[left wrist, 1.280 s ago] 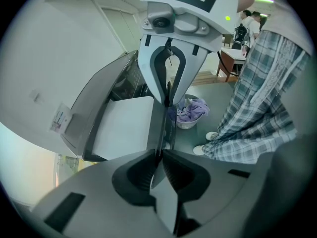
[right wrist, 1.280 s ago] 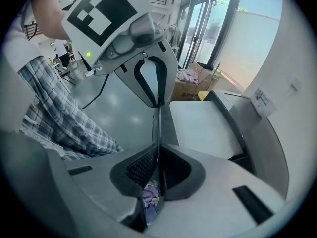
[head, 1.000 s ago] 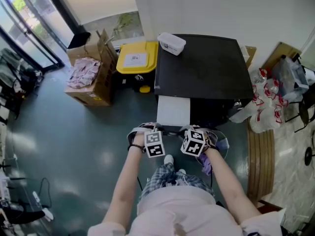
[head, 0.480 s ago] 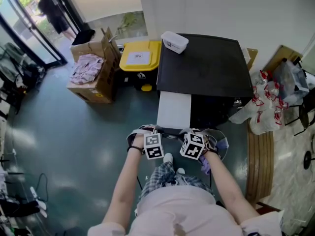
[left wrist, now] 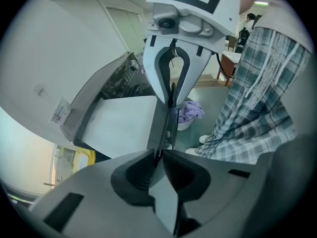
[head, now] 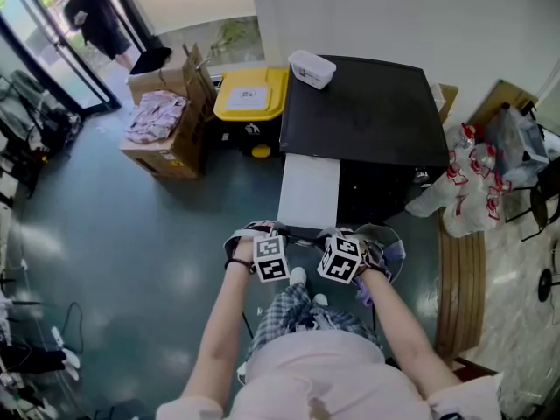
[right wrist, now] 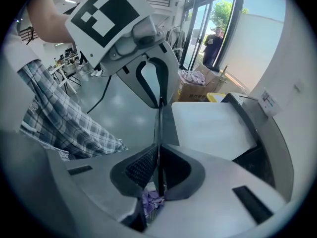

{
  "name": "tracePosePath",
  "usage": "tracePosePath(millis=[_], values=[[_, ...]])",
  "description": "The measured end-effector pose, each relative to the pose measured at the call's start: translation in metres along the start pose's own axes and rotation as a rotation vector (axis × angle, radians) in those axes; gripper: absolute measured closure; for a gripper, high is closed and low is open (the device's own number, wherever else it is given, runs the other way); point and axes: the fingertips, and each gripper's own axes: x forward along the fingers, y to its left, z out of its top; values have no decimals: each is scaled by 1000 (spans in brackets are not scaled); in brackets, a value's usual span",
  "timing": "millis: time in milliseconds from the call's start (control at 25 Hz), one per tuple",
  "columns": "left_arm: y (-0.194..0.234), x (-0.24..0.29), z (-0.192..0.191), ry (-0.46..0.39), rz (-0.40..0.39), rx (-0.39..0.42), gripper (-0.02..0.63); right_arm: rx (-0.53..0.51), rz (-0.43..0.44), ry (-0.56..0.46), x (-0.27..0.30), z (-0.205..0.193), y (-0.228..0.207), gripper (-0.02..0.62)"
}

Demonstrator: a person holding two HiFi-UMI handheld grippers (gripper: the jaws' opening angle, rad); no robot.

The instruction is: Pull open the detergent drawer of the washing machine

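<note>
claws: 2 | left claw, right claw clamped on drawer edge | drawers: 1

Floor dark teal, glossy, w/ pale light patches at left. White wall across top. Black-framed glass doors upper left, daylight + greenery behind; a person stands there. Open cardboard box & yellow-lidded bin top centre-left. Right edge: plastic bags, wooden bench, pale tiled strip.
</note>
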Motion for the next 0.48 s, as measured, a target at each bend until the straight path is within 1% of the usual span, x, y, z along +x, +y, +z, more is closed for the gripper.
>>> tracePosePath(millis=[160,360,400,480], values=[[0,0,1,-6,-16,-21,540,17,0,1,3,-5,-1,549],[-3,1,0,-22,-39,-54,533,49,-8,-23,1,-3,-2,548],[-4,1,1,-28,-44,-61,517,58,-11,-26,2,-5,-2,547],[-5,0,4,-43,-50,-74,452,84,-12,-43,0,-4,-3,541]])
